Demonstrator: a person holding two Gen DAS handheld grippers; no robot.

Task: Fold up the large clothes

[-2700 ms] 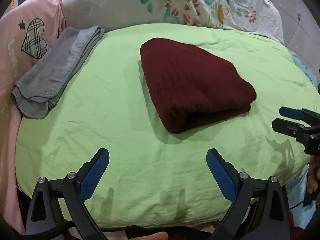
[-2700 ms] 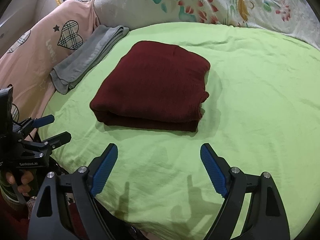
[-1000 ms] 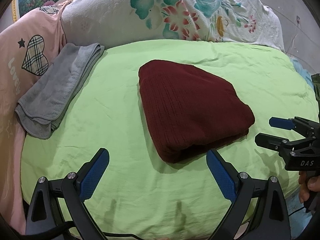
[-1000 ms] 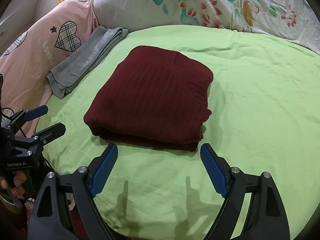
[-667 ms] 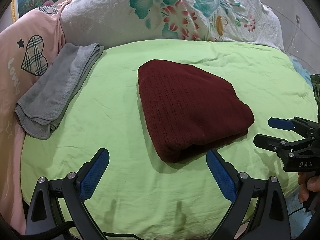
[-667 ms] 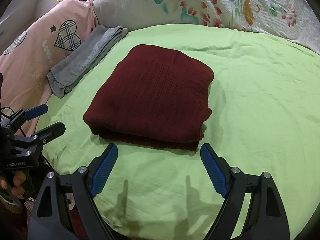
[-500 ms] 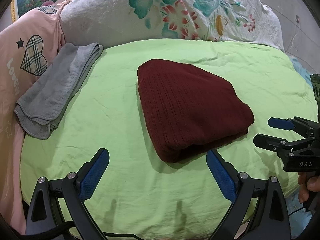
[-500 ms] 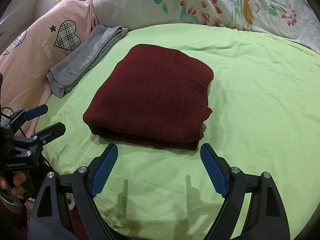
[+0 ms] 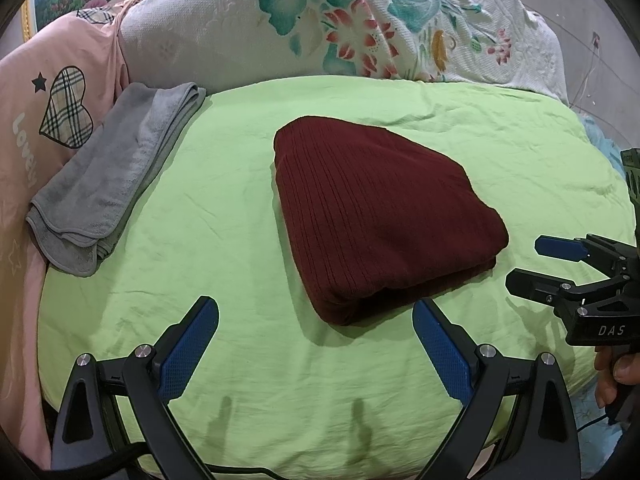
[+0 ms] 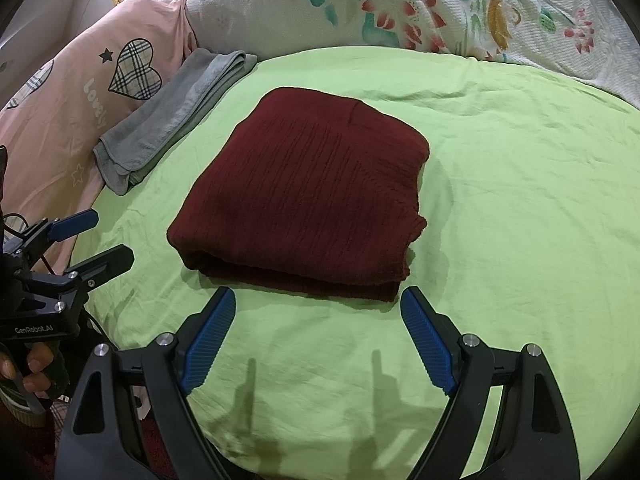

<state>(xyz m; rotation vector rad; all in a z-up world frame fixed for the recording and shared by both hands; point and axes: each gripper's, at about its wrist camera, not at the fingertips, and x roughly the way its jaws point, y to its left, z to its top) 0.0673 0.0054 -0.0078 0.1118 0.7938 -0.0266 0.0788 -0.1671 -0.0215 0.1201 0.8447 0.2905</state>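
Folding is looking finished or close to it: the dark red sweater (image 9: pixel 380 220) is lying as a compact, layered bundle in the middle of the green sheet (image 9: pixel 224 248), with its thick folded edges facing the near side of the bed. Both claws are hanging empty and spread wide, touching nothing. The left claw (image 9: pixel 316 344) is hovering over bare sheet, with the sweater's near corner sitting just ahead of it, between its two blue pads. The right claw (image 10: pixel 318 336) is hovering right in front of the bundle's near edge, with that edge spanning nearly the whole gap between its pads. Each claw is also showing at the side of the other's view, open there too. Any further move, I judge, is calling either for pinching the near edge through all layers for one more fold, or for lifting the bundle from both sides without letting the layers slide apart. A folded gray towel (image 9: pixel 108 188) is resting well apart, by the pink pillow (image 9: pixel 44 92).
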